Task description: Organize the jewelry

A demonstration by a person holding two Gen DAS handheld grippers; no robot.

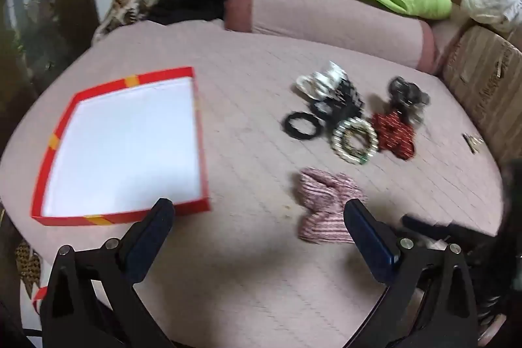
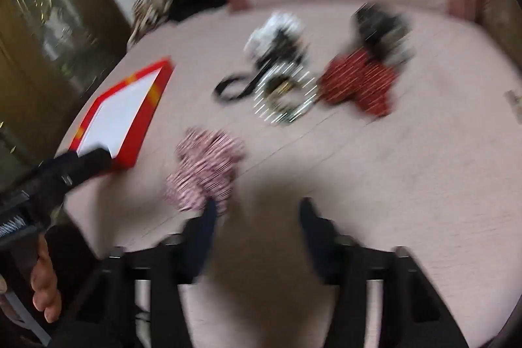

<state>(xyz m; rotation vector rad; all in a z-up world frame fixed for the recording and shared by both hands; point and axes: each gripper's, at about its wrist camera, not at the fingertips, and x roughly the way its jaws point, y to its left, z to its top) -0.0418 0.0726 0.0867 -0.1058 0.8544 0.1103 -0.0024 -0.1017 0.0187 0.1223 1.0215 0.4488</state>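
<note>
Both grippers hang over a pink bed cover, tipped steeply down at it. On the left gripper (image 1: 259, 211) the jaws are spread as wide as they go, with nothing between them. On the right gripper (image 2: 257, 211) the jaws stand partly apart, and nothing lies between them either, though that view is smeared with blur.

Nearest of the jewelry is a pink striped scrunchie (image 1: 326, 207) on the bed (image 1: 248, 132). From the left gripper it lies just ahead and to the right, and the right-hand fingertip (image 1: 357, 211) overlaps its edge in that view. From the right gripper the same scrunchie (image 2: 205, 165) lies ahead and to the left, close against the left-hand fingertip (image 2: 208, 211). Whether either finger touches the cloth I cannot tell. It is a bunched, roughly bow-shaped lump whose long line runs near to far, tilting a little, so jaws opened left to right would close across its narrow waist.

A red box (image 1: 195, 106) with a white floor sits to the left, holding nothing that can be seen. Farther off and to the right is the main heap: a black ring (image 1: 301, 125), a pearl bracelet (image 1: 354, 141), a red patterned scrunchie (image 1: 394, 136), and darker pieces behind them that are too blurred to name.

My reading is that the striped scrunchie is the next pick. It lies between the two grippers; the left, already fully spread and nearer the box, looks better placed to take it, after a small shift to the right.
</note>
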